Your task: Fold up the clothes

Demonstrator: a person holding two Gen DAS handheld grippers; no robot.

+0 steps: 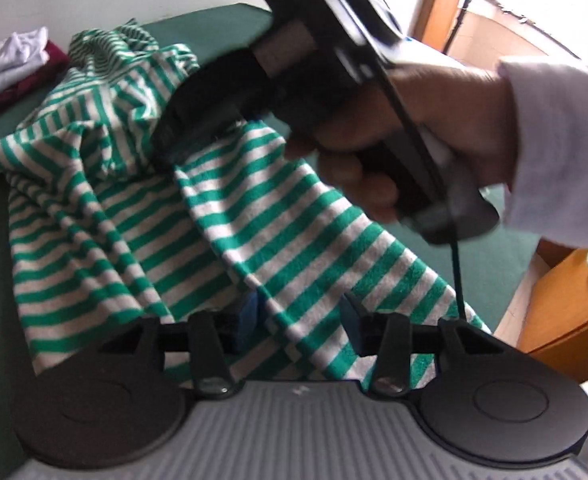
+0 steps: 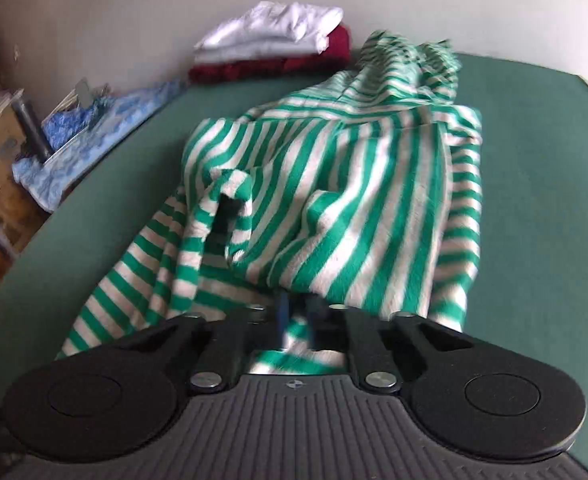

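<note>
Striped garment (image 2: 334, 184) lies bunched, unfolded on green surface (image 2: 534, 200); folded pile (image 2: 277, 46) sits behind, so some clothes are done. Right gripper (image 2: 298, 322) is clenched on its hem. Left gripper (image 1: 300, 320) is released, cloth between its jaws.

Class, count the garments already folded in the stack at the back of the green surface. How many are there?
2. A white garment lies on top, and a dark red garment lies beneath it, by the wall beyond the striped garment. Thinner layers may be hidden between them.
</note>
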